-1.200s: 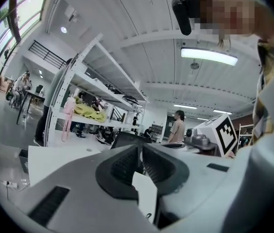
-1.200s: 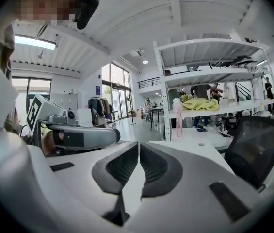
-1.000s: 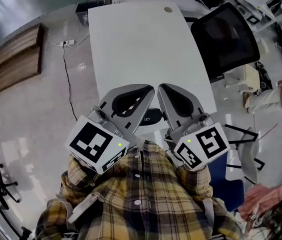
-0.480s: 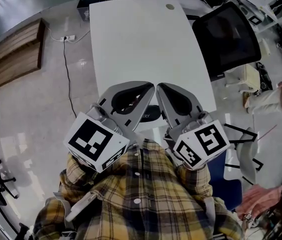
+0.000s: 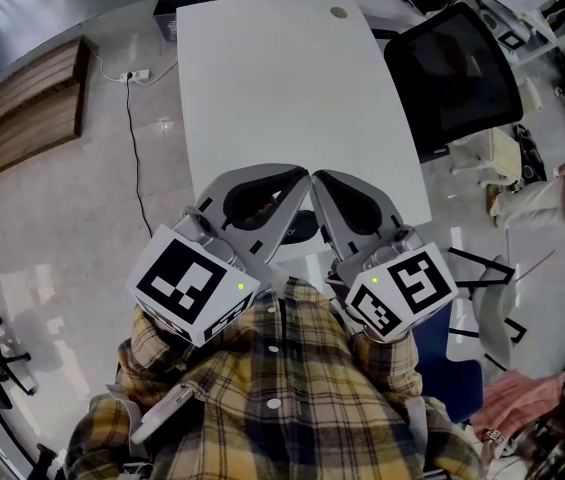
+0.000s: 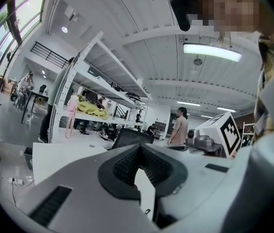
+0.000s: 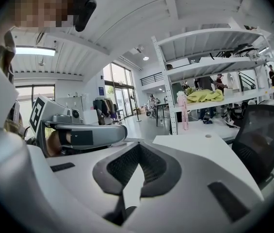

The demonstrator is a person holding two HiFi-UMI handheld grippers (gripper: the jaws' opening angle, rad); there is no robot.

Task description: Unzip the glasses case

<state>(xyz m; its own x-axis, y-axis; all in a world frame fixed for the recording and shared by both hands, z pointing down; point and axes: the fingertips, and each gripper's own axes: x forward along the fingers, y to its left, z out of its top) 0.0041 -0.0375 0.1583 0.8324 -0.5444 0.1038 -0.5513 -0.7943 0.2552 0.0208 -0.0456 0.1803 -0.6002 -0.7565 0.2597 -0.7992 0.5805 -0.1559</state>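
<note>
At the six o'clock edge of the white rectangular table, the dark oval glasses case is lying beneath the grey left gripper and grey right gripper, both hovering with jaws closed on nothing visible, so the approach is seemingly being lined up, next calling for opened jaws pinching the zipper pull.

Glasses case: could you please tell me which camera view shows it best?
The head view: the glasses case shows as a dark sliver on the table between the left gripper and right gripper. Both gripper views show a dark patch beneath their shut jaws, too unclear to name.
</note>
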